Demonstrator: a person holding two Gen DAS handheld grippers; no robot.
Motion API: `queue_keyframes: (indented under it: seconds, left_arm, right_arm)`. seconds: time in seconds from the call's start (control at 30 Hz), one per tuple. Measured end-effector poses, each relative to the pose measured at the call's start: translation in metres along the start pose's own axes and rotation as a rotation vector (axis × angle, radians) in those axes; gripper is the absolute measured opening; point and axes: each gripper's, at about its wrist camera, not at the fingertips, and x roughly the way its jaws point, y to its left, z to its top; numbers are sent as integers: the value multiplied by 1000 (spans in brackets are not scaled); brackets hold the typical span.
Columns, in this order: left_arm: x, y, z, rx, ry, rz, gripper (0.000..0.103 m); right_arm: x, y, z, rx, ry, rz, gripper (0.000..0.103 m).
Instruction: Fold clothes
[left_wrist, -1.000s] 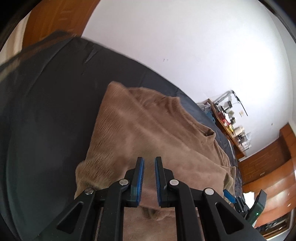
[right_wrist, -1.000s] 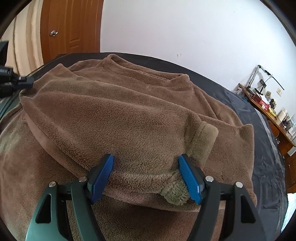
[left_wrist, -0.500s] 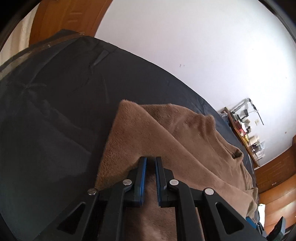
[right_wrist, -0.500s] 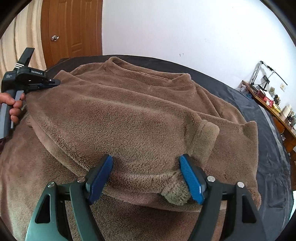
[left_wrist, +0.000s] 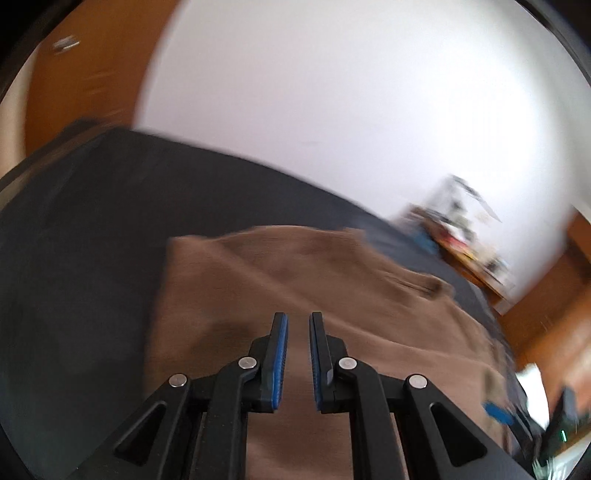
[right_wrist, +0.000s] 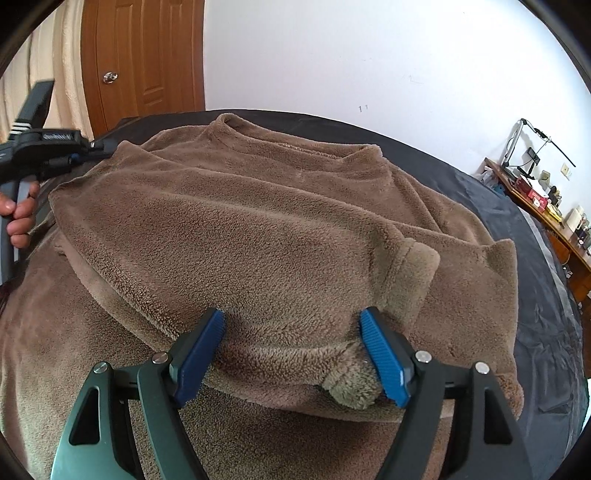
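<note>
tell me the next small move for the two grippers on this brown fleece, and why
Probably lift the right gripper clear. Its jaws stand wide around the folded sleeve cuff, which already lies across the brown fleece sweater, so that fold looks placed. The left gripper, jaws nearly shut at the far shoulder edge, can then carry its side over.

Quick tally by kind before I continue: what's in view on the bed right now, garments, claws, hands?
Brown fleece sweater: 1
Claws: 2, left claw and right claw
Hand: 1
Dark bed cover: 1
Total: 5
</note>
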Motion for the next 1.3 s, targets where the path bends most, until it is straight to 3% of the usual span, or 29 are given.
queue_keyframes:
  seconds: [0.07,0.13,0.23,0.4,0.6,0.8,0.93,1.07,1.13,1.3]
  left_arm:
    - [16,0,-1,-3,60,-11,12]
    - [34,16,-4,-62,117,75,12]
    - [33,35,1,-164,111,47,12]
    - [30,29,-1,-112,85,110,12]
    - [27,30,-5,-127,89,71,12]
    - [17,21,-7,-107,88,110,12]
    - [16,15,-8,-78,78,128,12]
    - [22,30,-8,-135,94,86,12]
    - [20,37,-7,-171,91,64,12]
    - [23,24,-9,-102,84,127,12]
  right_arm:
    - [0,1,0,0,0,0,80]
    - [0,1,0,0,0,1,80]
    - [1,2,0,1,0,3,80]
    - [4,-1,1,-2,1,0,80]
    - [2,-7,-2,14,-7,21,80]
    - [-18,-32,17,214,-58,128,80]
    - [-7,-16,46,161,-66,115,81]
    - [34,-3,57,109,48,75,80]
    - [49,-3,56,95,56,61,82]
    - [61,-2,52,78,60,40,85]
